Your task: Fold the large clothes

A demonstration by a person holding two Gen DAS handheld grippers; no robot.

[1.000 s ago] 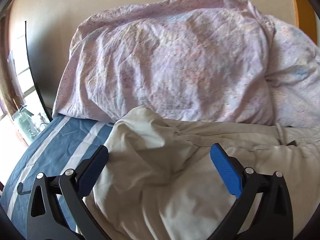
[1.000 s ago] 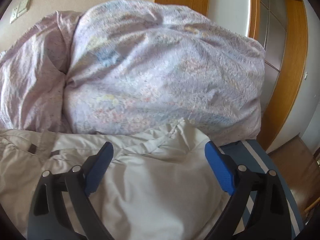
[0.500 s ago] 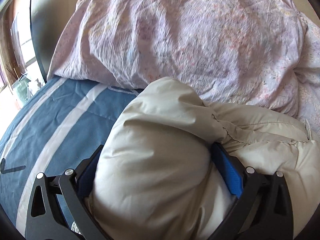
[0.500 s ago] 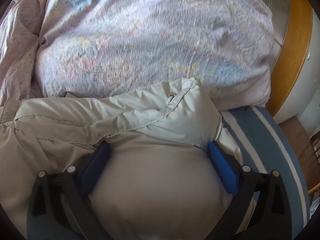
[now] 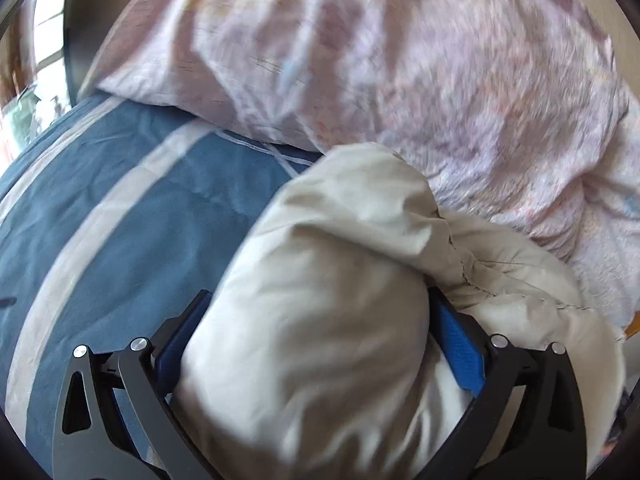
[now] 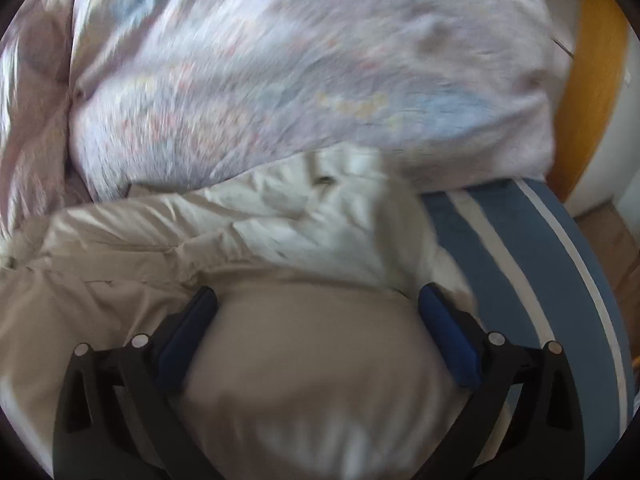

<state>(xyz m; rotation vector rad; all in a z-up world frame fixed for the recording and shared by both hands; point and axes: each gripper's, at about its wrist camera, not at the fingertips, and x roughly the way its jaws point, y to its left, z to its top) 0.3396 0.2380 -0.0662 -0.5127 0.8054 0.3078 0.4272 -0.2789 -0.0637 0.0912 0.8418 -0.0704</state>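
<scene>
Blue bedding with pale stripes (image 5: pixel 132 216) covers the bed on which everything lies, and on it, spread between the two hand-held tools, is a bulky cream padded jacket (image 5: pixel 320 320). At the left gripper (image 5: pixel 316 344) a thick puffed fold of the jacket fills the whole gap between the blue pads (image 5: pixel 460 348), which stand very wide; the cloth bulges forward past the fingertips and touches both pads, though the blur does not let me say whether they press on it or merely flank it. At the right gripper (image 6: pixel 316 332) the jaws also stand about as wide as they go, with a rounded beige bulge of the same jacket between them and against both pads, the grip itself again unclear in the smeared frame. Ahead of both grippers, just beyond the jacket and touching its far edge, rises a heaped pink floral duvet (image 6: pixel 300 80). Only the left view shows the broad stretch of striped bedding to the left of the jacket, a dark upright panel (image 5: pixel 80 32) at the top left and a bright window (image 5: pixel 44 32) beside it. Only the right view shows a metal snap (image 6: pixel 326 179) on the jacket's pale flap ahead of the fingers, the bed's striped edge dropping away on the right, an orange-brown wooden frame (image 6: pixel 592 92) behind it, and a strip of brown floor (image 6: pixel 616 240) at the far right.
</scene>
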